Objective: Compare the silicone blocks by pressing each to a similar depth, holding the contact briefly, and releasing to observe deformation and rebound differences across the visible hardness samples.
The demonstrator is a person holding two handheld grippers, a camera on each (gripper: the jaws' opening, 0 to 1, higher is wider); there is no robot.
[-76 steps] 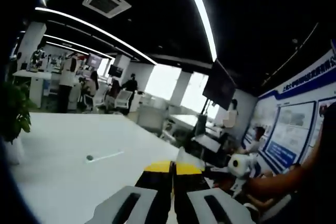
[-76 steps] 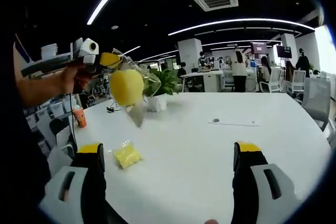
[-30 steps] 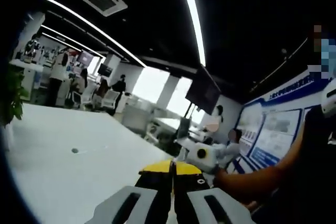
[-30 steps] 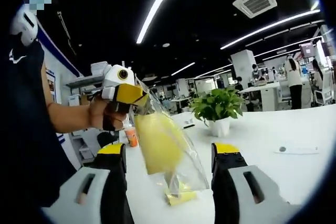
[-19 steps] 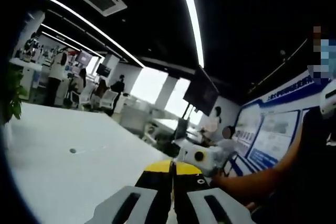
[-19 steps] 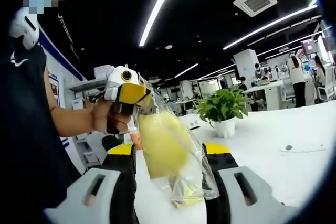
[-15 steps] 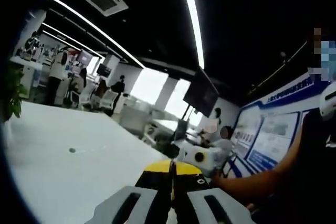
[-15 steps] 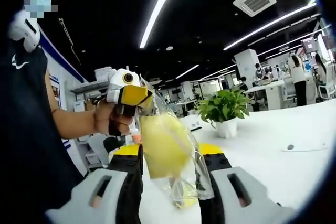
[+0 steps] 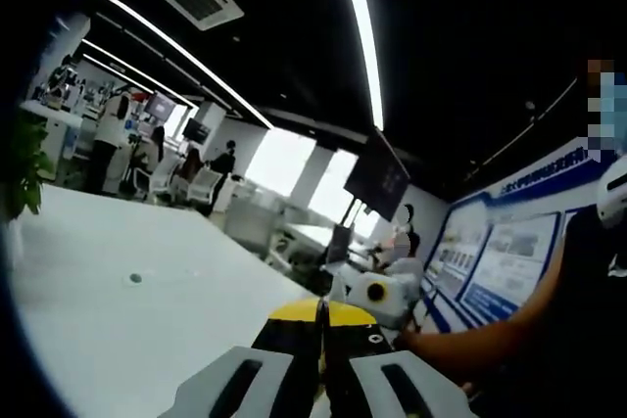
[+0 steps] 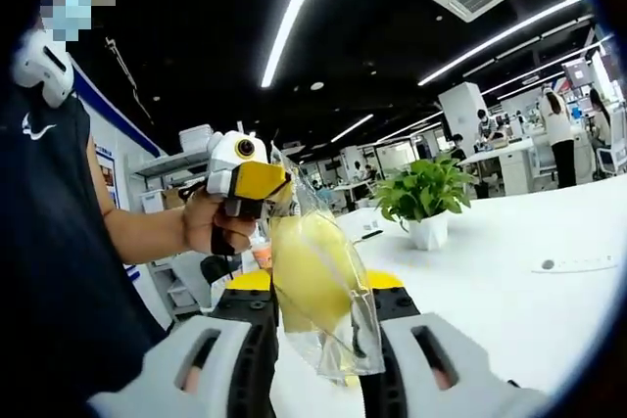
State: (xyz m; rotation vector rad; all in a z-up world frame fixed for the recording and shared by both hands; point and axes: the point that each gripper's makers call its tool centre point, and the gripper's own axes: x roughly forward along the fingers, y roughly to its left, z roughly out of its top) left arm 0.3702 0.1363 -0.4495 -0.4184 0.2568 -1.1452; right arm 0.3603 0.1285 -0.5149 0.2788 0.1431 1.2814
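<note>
Right gripper view looks over a broad white counter with a potted plant standing toward its far edge. Raised above the counter's near-left edge, a clear plastic bag hangs with a yellow block inside it. Its top is pinched in the left claw, whose yellow jaws are pressed together on the plastic, a hand gripping that tool. The right claw has its two jaws closed in against the bag from either side, at the level of the block.

Left gripper view shows the left claw with jaws together, the counter beyond, and the right claw's white body just past the tips.
</note>
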